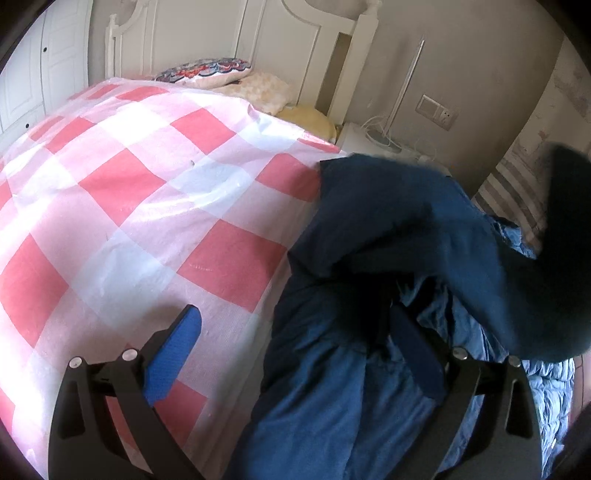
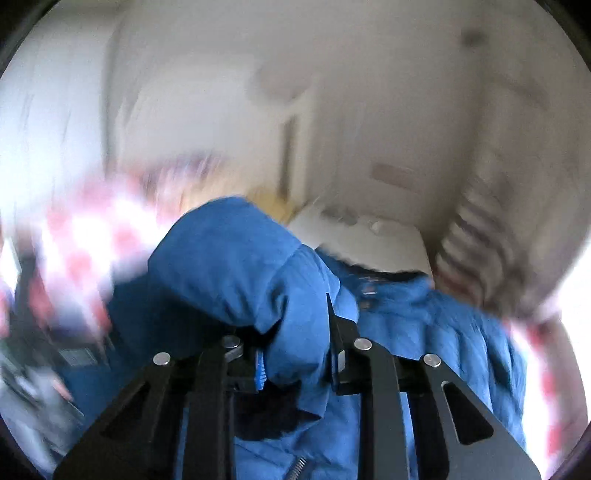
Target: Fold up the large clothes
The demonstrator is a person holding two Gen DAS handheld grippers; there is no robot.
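Note:
A large blue padded jacket (image 1: 388, 236) hangs bunched at the right edge of the bed, partly raised off it. My left gripper (image 1: 299, 332) is open, its left blue pad (image 1: 173, 354) over the checked cover and its right finger (image 1: 417, 350) against the jacket's folds, gripping nothing. In the right wrist view my right gripper (image 2: 297, 363) is shut on a thick fold of the jacket (image 2: 236, 266), which bulges up between the fingers. That view is motion-blurred.
The bed has a pink and white checked cover (image 1: 140, 192), with pillows (image 1: 207, 70) at a white headboard (image 1: 207, 33). A white nightstand (image 1: 373, 140) with cables stands beside the bed below a wall socket (image 1: 437, 112). A striped cloth (image 1: 513, 195) is at the right.

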